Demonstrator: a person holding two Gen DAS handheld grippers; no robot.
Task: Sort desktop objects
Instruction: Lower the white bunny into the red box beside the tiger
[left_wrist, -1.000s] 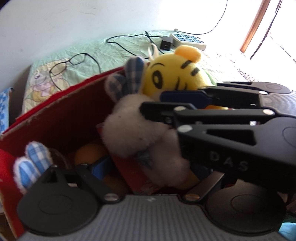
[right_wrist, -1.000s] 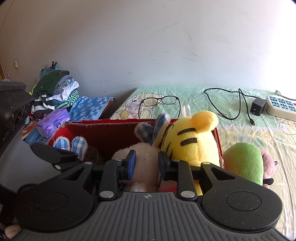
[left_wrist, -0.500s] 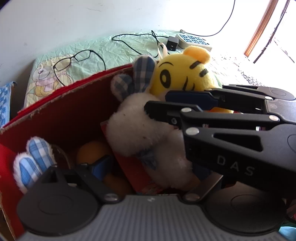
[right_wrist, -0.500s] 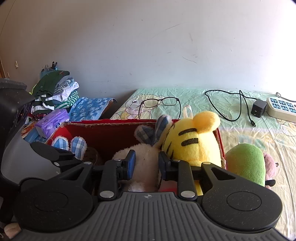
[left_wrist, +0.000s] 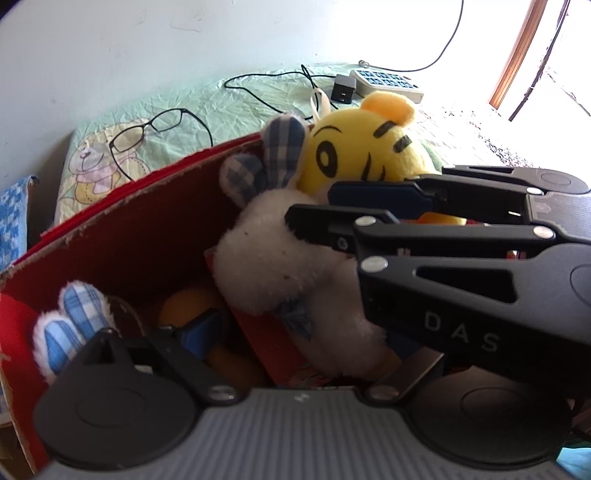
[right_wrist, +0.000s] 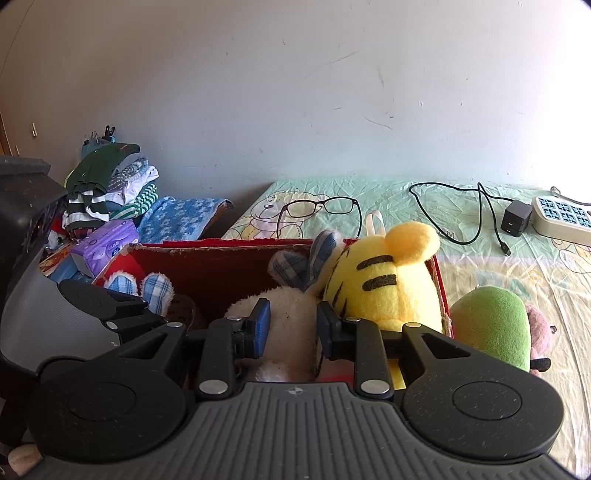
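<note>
"DAS" in pale letters — on the black hand-held gripper (left_wrist: 312, 221).

White plush rabbit (right_wrist: 286, 325): fluffy nubby pile, checked woven-cloth ears. Yellow tiger plush (right_wrist: 384, 284): short soft fleece, matt, black stitched stripes. Red box (left_wrist: 122, 240): cardboard, matt, rough torn top edge showing brown paper. Right tongs (right_wrist: 292, 326): matt black plastic, dusty, bright metal rivets, blue rubbery-looking pads, ribbed grey plastic body. Left tongs (left_wrist: 314, 347): same matt black plastic, one brushed metal strip lower right of frame. Green plush (right_wrist: 491, 325), right of frame: felt-like fuzzy cloth. Bed sheet (right_wrist: 424, 192): thin creased printed cotton-like cloth. Glasses (right_wrist: 317, 208): thin glossy dark frame. Power strip (right_wrist: 561, 216): smooth plastic. Wall (right_wrist: 295, 92): matt, scuffed paint.
</note>
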